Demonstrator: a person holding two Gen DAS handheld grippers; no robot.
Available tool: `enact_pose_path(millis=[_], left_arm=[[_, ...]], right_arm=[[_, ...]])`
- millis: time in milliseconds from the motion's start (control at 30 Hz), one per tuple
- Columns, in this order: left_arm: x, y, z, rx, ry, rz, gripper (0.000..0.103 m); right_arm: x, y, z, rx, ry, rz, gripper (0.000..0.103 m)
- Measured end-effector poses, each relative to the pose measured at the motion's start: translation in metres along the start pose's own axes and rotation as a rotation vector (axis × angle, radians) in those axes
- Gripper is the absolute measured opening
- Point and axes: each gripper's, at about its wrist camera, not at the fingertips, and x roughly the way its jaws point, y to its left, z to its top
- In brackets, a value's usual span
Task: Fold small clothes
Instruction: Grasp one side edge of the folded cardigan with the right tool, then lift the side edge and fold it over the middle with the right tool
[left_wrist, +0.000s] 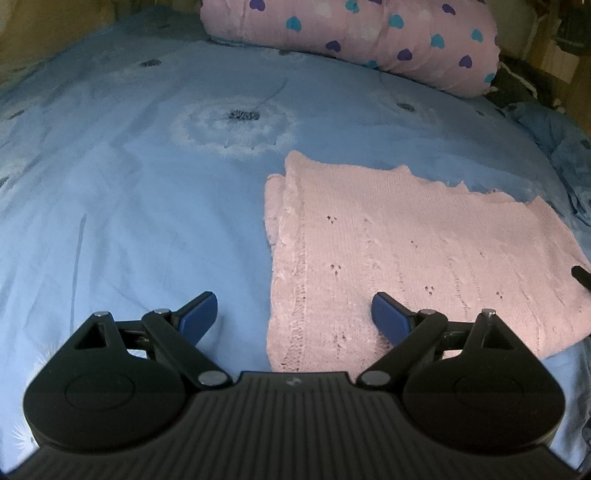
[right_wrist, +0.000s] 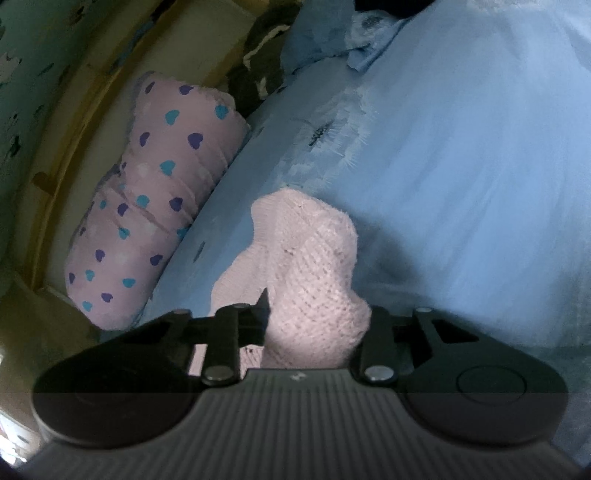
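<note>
On blue dandelion-print bedsheet (left_wrist: 129, 206), pink knit garment (left_wrist: 406, 258) near heart-print pillow (left_wrist: 369, 37).

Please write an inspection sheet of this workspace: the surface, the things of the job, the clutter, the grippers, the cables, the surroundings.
Surface: blue bedsheet with dandelion print, lightly wrinkled.
Job's things: pink knitted garment, partly folded, lying flat in the left wrist view; one bunched part of it is lifted in the right wrist view.
Clutter: pink heart-print bolster at the far edge; dark crumpled cloth beyond it.
Grippers: left gripper open, above the garment's left edge; right gripper shut on the garment.
Cables: nothing seen.
Surroundings: wooden bed frame, patterned wall behind.
</note>
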Motion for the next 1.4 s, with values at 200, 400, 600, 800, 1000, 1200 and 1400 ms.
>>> enact_pose_path(millis=[200,400,600,800,1000,1200,1400], left_arm=[[0.001,0.003,0.002,-0.012,0.006,-0.005,0.093],[0.002,0.008,0.005,-0.032,0.012,-0.011,0.093],[0.002,0.013,0.006,-0.052,0.012,-0.009,0.093],[0.002,0.018,0.008,-0.069,0.015,-0.008,0.093],[0.0,0.024,0.01,-0.088,0.009,-0.003,0.093],[-0.006,0.042,0.014,-0.144,-0.003,0.001,0.093],[-0.012,0.071,0.018,-0.24,-0.014,0.015,0.093]], right_arm=[[-0.011,0.024,0.001,-0.135,-0.026,0.007,0.031],[-0.019,0.048,0.003,-0.233,-0.041,0.028,0.031],[-0.023,0.079,0.0,-0.361,-0.055,0.043,0.03],[-0.025,0.113,-0.01,-0.483,-0.056,0.078,0.03],[-0.026,0.145,-0.019,-0.594,-0.067,0.102,0.03],[-0.026,0.196,-0.042,-0.768,-0.053,0.155,0.029],[-0.03,0.235,-0.105,-1.032,-0.018,0.261,0.029]])
